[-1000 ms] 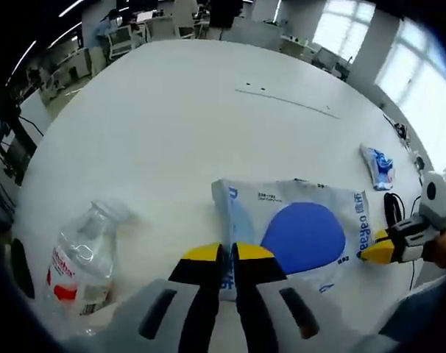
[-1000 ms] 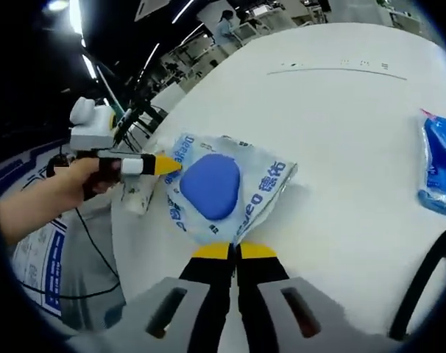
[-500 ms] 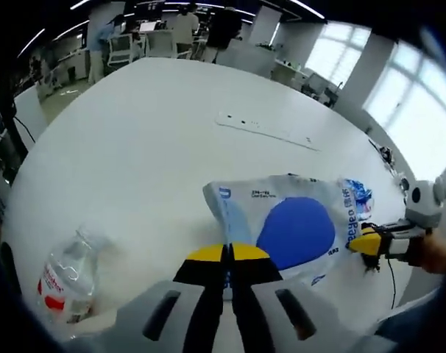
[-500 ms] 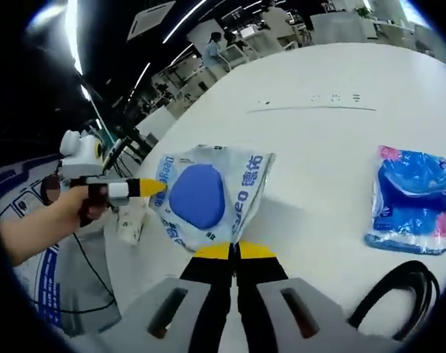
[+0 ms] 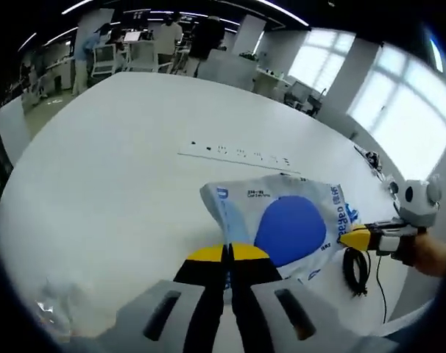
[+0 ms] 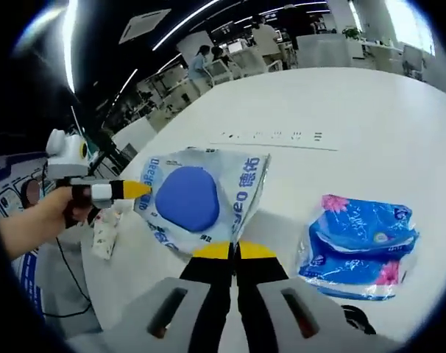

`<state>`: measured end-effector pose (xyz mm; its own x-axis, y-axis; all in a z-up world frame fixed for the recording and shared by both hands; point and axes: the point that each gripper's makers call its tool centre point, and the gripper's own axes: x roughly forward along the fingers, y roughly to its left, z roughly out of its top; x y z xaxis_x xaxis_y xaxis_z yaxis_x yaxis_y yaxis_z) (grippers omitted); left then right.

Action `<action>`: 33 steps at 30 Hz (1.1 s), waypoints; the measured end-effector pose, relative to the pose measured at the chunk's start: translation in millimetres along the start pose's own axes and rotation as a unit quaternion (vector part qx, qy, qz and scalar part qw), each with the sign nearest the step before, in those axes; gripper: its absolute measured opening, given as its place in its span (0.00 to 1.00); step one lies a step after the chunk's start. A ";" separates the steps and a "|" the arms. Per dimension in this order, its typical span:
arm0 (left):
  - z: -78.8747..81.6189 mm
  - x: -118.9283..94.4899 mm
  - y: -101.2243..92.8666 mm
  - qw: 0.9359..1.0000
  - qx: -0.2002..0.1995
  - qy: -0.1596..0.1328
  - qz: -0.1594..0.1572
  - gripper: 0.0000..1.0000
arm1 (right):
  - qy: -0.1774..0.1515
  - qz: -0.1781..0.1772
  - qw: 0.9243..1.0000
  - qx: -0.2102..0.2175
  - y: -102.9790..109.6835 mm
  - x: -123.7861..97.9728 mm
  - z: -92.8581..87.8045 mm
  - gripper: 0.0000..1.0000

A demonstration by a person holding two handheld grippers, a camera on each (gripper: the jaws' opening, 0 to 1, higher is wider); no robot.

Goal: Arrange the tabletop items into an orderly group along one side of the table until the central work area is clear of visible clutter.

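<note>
A large white plastic pack with a blue oval (image 5: 291, 229) hangs above the table, held at two edges. My left gripper (image 5: 227, 254) is shut on its near edge in the left gripper view. It also enters the right gripper view from the left, as the left gripper (image 6: 135, 190), held by a hand. My right gripper (image 6: 234, 250) is shut on the white pack (image 6: 197, 197) at its opposite edge, and in the left gripper view the right gripper (image 5: 355, 237) pinches the pack's right end. A small blue tissue pack (image 6: 359, 246) lies on the table to the right.
The white table (image 5: 120, 169) has a flush socket strip (image 5: 238, 153) across its middle. A black cable loop (image 5: 353, 268) lies near the table edge. A clear water bottle (image 6: 105, 228) lies at the table's side, blurred as the bottle (image 5: 57, 305) low in the left gripper view.
Both grippers have kept their hold and carried the white pack across the table. The blue tissue pack now lies close to my right gripper, and the bottle has slipped to the view's edge.
</note>
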<state>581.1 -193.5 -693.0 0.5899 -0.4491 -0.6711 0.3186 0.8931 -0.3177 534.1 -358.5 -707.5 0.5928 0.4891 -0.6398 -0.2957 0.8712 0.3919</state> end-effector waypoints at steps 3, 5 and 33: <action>4.4 5.4 -3.3 1.000 0.002 0.001 -0.005 0.00 | -0.001 -0.006 1.000 0.007 -7.0 0.4 3.5 0.00; 5.3 9.1 -4.1 1.000 0.005 0.005 -0.005 0.00 | 0.000 -0.010 1.000 0.007 -9.6 1.7 4.8 0.00; -25.5 50.7 2.8 0.997 0.023 0.070 0.015 0.00 | 0.056 -0.028 0.998 0.025 -36.9 24.3 -30.4 0.00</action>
<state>593.0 -213.0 -745.0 0.4916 -0.4116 -0.7674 0.3380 0.9023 -0.2674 536.6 -377.5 -757.6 0.5188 0.4438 -0.7307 -0.2257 0.8955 0.3837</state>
